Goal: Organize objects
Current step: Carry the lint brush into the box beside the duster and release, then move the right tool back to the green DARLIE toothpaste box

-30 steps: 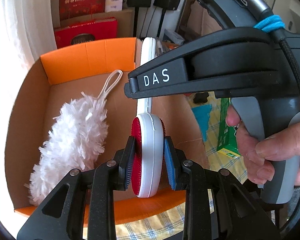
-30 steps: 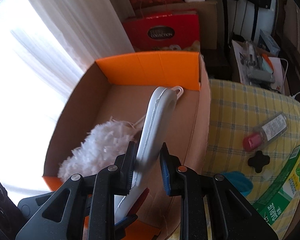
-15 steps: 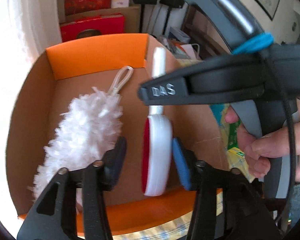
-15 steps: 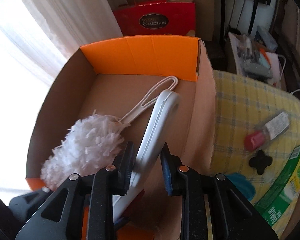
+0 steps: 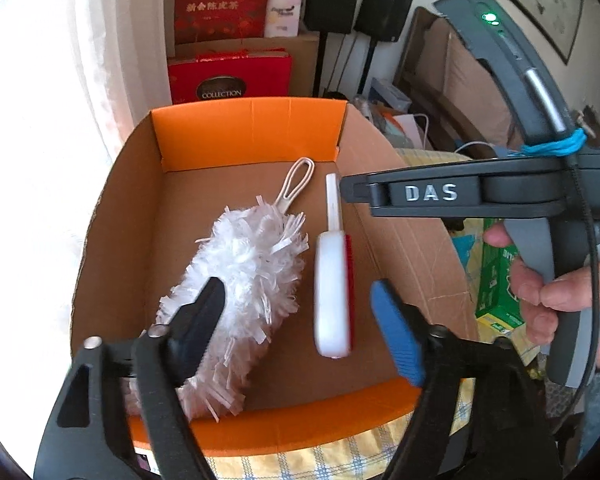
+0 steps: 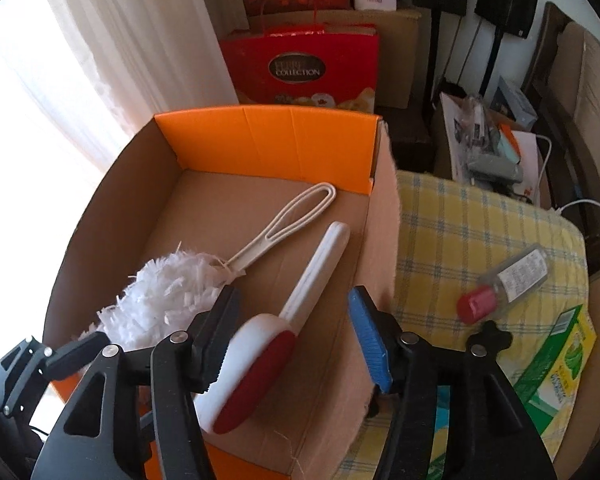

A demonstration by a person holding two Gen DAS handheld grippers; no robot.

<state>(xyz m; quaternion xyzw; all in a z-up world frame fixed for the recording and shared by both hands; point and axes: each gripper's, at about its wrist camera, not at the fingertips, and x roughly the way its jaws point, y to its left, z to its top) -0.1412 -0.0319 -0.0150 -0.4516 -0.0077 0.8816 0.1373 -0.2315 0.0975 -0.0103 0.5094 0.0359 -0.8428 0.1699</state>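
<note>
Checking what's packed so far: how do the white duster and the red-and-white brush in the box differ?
The duster has a fluffy, shaggy white head; the brush has a smooth white oval head with a red face. The duster's handle ends in an open loop; the brush's handle is a solid flat bar. The duster lies nearer the box's left wall, the brush to its right. Both lie loose on the box floor, handles toward the far orange flap.

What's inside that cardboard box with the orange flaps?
The cardboard box holds a fluffy white duster and, beside it, a white lint brush with a red pad. The left tool covers the duster's near end, so anything beneath it is hidden.
</note>
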